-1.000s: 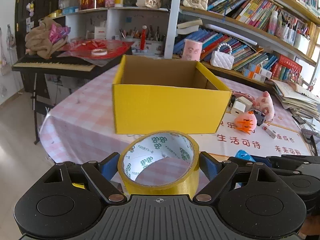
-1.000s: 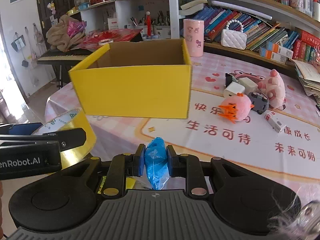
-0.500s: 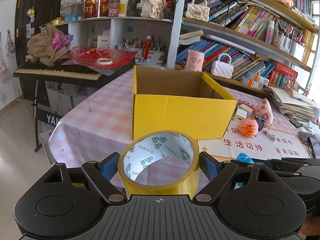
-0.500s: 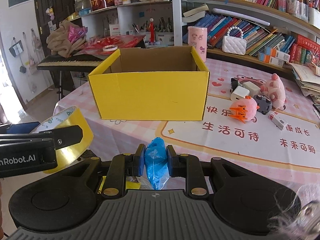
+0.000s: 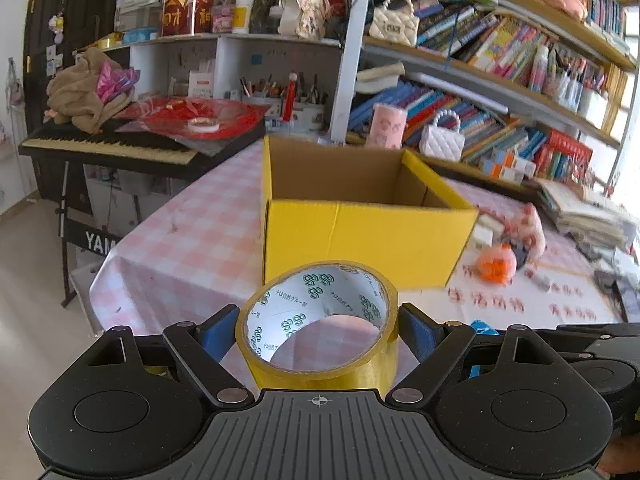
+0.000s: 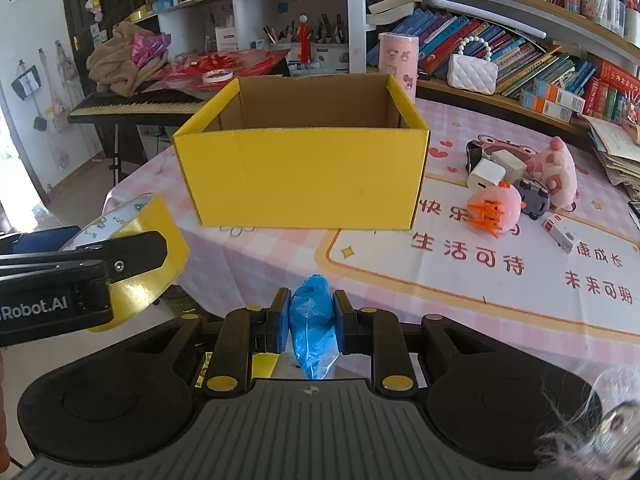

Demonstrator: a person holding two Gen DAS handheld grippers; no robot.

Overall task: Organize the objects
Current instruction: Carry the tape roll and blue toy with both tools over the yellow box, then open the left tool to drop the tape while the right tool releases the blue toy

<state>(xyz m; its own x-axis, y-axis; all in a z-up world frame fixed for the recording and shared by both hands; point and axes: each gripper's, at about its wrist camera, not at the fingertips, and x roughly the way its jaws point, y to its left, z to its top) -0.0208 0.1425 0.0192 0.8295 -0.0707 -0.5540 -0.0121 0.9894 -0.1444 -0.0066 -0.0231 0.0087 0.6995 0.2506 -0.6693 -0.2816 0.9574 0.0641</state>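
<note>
Left tool (image 5: 318,330) sits bottom centre of the left wrist view, jaws spread wide & clamped on a yellow tape roll (image 5: 320,368); blue pads press both sides of the roll, hole facing up. In the right wrist view that same roll (image 6: 136,268) shows at the left edge, off the tabletop's near edge. Right tool (image 6: 311,322), bottom centre of its own view, is squeezed nearly closed on a crumpled blue plastic bag (image 6: 313,324), pads tight on each side. Straight ahead, mid-frame: open yellow cardboard box (image 6: 304,180) standing on the pink-checked tabletop (image 6: 520,292); no contents seen inside from this angle. Right of the box, mid-right of frame: pink-orange plush (image 6: 494,208), pink pig plush (image 6: 558,172), white chargers (image 6: 496,168), small toy car (image 6: 532,196). Bookshelf (image 6: 520,48) runs across the upper right.
</note>
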